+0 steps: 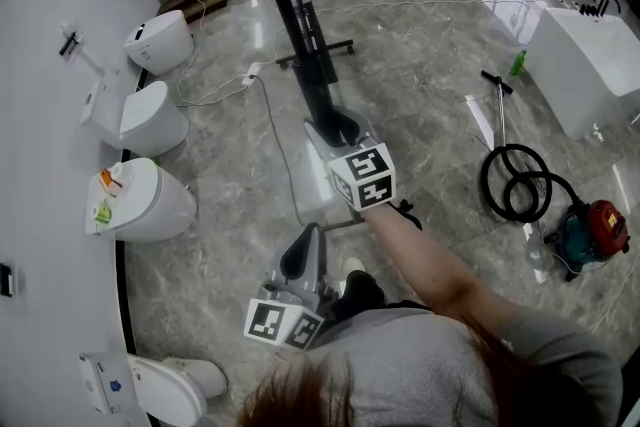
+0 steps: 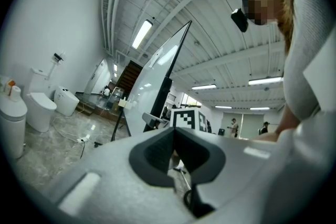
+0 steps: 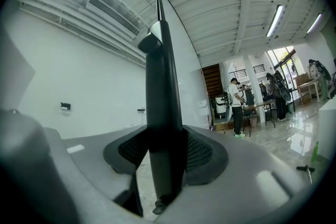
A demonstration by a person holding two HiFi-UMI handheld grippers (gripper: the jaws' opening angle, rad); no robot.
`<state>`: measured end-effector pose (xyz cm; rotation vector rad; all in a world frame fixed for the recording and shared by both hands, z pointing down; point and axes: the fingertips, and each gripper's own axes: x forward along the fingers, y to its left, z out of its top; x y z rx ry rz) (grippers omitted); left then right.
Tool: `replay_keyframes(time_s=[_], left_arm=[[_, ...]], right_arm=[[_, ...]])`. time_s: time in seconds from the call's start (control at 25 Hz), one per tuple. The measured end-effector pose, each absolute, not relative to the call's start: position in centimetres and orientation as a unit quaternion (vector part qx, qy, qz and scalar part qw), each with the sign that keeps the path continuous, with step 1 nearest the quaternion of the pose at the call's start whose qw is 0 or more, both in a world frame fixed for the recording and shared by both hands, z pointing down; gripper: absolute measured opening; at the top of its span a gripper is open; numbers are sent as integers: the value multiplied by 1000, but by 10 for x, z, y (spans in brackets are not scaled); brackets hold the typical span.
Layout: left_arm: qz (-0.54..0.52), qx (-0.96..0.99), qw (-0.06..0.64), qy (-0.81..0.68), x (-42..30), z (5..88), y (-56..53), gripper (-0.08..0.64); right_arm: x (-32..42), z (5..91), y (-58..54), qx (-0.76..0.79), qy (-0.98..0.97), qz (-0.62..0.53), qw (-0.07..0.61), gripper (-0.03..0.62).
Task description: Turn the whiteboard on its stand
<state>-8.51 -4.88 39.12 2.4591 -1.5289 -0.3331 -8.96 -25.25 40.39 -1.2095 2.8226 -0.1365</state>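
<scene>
The whiteboard [image 1: 293, 0] stands edge-on to me in the head view, a black frame running from the top down to my right gripper [image 1: 335, 126]. Its stand's foot [image 1: 318, 50] rests on the grey floor. In the right gripper view the black frame edge [image 3: 163, 97] sits upright between the pads, and the right gripper [image 3: 165, 152] is shut on it. My left gripper [image 1: 303, 255] hangs lower and nearer to me, apart from the board. In the left gripper view the left gripper [image 2: 173, 147] has its pads together with nothing between them, and the whiteboard [image 2: 157, 76] leans ahead.
Three white toilets [image 1: 155, 120] line the left wall. A cable [image 1: 278, 140] trails across the floor by the stand. A red and teal vacuum cleaner [image 1: 592, 230] with a black hose [image 1: 515, 183] lies at the right, near a white tub [image 1: 585, 65]. People [image 3: 236, 107] stand far back.
</scene>
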Motion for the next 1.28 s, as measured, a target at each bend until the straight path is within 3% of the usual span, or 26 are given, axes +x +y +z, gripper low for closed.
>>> replay_keyframes(time_s=[1.28], left_arm=[[-118,835,111,-526,-65,393,-23,2]], right_arm=[[-71,405,-207,-380,923,-47,21,183]])
